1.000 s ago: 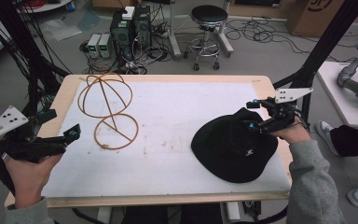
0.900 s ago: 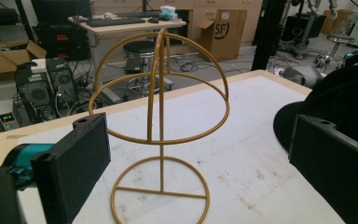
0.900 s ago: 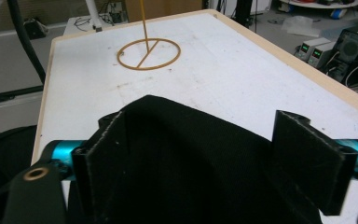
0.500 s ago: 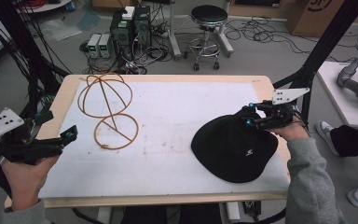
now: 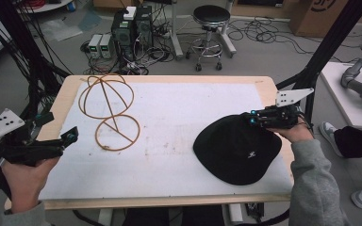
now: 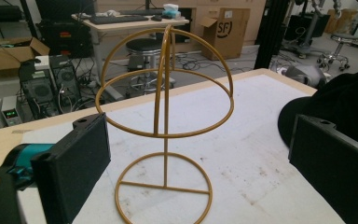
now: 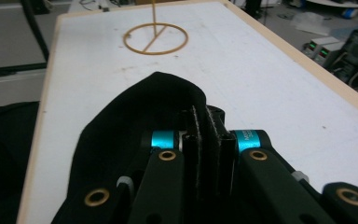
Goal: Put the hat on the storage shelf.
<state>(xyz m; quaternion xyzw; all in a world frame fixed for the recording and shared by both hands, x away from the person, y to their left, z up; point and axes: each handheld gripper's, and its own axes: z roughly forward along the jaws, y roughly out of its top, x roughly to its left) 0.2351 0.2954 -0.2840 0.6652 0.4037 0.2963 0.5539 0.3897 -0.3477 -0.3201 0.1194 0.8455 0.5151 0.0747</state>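
A black hat (image 5: 238, 148) lies on the right side of the white table top. My right gripper (image 5: 252, 120) is shut on the hat's far rim, and in the right gripper view the black cloth (image 7: 135, 116) is pinched between the closed jaws. A gold wire hat stand (image 5: 108, 110) stands upright at the left rear of the table; its dome (image 6: 165, 84) and ring base (image 6: 163, 191) face me in the left gripper view. My left gripper (image 5: 68, 138) is open, held off the table's left edge, with the stand between and beyond its pads (image 6: 74, 163).
The table (image 5: 169, 80) has a pale wooden rim around a white sheet. Behind it on the floor are computer boxes (image 5: 132, 26), cables and a round stool (image 5: 210, 19). A black frame post (image 5: 327, 44) rises at the right; another person's leg and shoe (image 5: 332, 132) are beside it.
My right gripper has shifted slightly left along the hat's rim, still shut on it. My left gripper has drifted a little left and up.
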